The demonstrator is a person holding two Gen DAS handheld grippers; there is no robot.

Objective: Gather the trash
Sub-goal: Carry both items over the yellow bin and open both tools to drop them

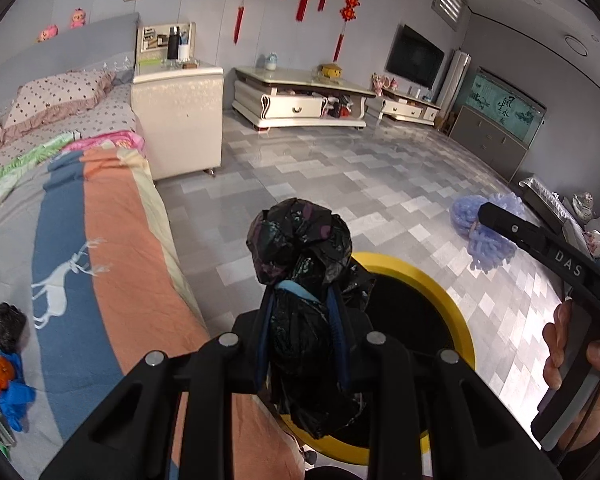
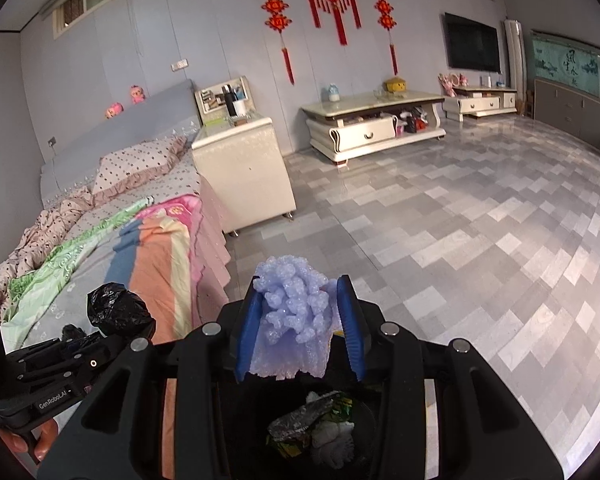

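Observation:
My left gripper is shut on a crumpled black plastic bag, which bulges out past the blue fingertips. It hangs over the near edge of a yellow-rimmed bin with a black liner, standing beside the bed. In the right wrist view my right gripper is shut on a lavender foam net, directly above the bin's dark opening. Wrappers and other trash lie inside. The foam net also shows at the right of the left wrist view, and the black bag at the lower left of the right wrist view.
The bed with a striped blanket runs along the left; on it lie a dark crumpled lump, an orange and something blue. A cream bedside cabinet and TV stand stand beyond the grey tiled floor.

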